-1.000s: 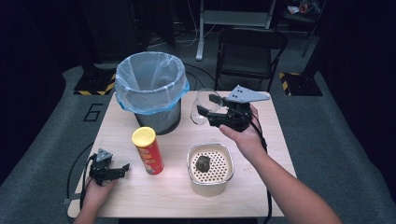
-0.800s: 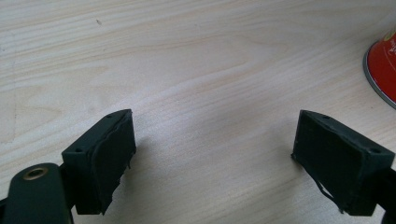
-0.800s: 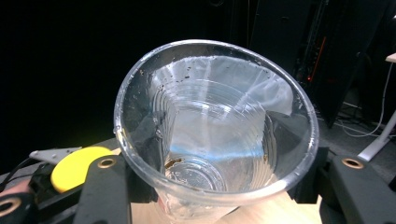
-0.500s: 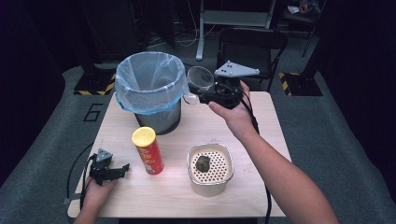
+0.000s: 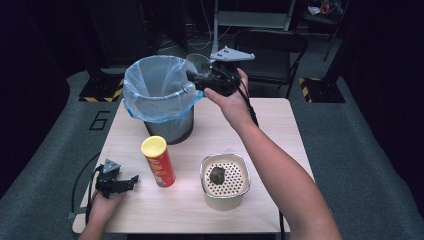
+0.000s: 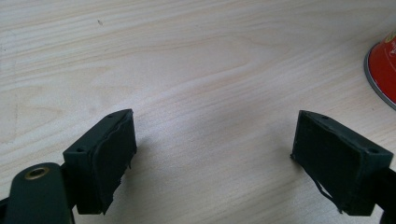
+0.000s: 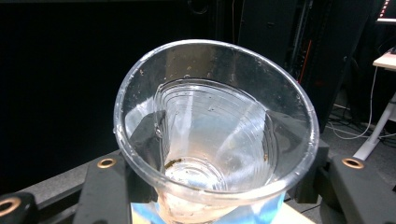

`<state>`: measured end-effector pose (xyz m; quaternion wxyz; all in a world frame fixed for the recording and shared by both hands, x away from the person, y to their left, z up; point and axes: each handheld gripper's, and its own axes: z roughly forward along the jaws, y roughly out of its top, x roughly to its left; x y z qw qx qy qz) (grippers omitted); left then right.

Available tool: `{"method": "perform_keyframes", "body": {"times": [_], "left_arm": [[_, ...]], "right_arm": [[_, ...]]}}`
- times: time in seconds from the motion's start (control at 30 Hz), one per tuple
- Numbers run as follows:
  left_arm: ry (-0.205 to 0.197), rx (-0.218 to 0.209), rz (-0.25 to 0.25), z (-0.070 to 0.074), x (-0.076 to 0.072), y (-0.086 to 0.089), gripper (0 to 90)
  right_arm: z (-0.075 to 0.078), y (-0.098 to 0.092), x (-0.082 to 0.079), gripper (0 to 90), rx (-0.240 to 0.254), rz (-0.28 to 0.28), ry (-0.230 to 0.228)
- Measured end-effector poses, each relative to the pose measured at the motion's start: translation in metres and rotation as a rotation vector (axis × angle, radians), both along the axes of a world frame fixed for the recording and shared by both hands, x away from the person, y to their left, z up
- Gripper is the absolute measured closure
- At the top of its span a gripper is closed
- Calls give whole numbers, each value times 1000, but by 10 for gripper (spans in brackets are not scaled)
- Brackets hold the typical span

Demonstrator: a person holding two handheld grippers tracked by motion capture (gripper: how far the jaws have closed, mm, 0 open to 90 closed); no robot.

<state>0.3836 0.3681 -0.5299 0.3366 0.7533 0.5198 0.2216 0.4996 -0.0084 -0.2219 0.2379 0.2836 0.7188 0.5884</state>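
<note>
Right gripper point(image 5: 202, 80): raised off the table, jaws pinching a clear plastic cup point(image 5: 198, 64) from two sides. In the right gripper view the cup point(image 7: 215, 126) walls are pressed in where the jaws meet them; the cup base hides the jaw tips. Small dark specks on the cup's inner bottom, too small to identify. Through the cup a patch of pale blue shows, cut off by the lower edge.

High view: the cup sits at the 3 o'clock edge of the bin point(image 5: 161, 97), just over the rim of its blue liner; whether cup and liner touch cannot be told. The grey three-cornered plate hides part of the right hand point(image 5: 227, 100).

Left gripper point(image 5: 125, 182): resting low at the table's point(image 5: 270, 130) 7 o'clock corner, jaws spread with nothing between. Left gripper view shows bare wood between the jaws and a red can edge point(image 6: 380, 70), cut off at 3 o'clock.

Red can with yellow lid point(image 5: 158, 161) stands upright just right of the left gripper. Perforated white container point(image 5: 226, 181) at 5 o'clock holds a dark lump point(image 5: 217, 174), not identifiable.
</note>
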Motion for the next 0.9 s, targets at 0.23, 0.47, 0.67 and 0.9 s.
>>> {"method": "perform_keyframes", "body": {"times": [0.23, 0.47, 0.67, 0.9], "left_arm": [[3, -3, 3, 0, 0, 0, 131], [3, 0, 3, 0, 0, 0, 131], [3, -3, 4, 0, 0, 0, 131], [1, -4, 6, 0, 0, -1, 131]], "right_arm": [[14, 35, 24, 394, 11, -23, 14], [14, 63, 37, 393, -24, -53, 28], [6, 82, 48, 393, -51, -53, 43], [-7, 100, 59, 349, -80, -43, 103]]}}
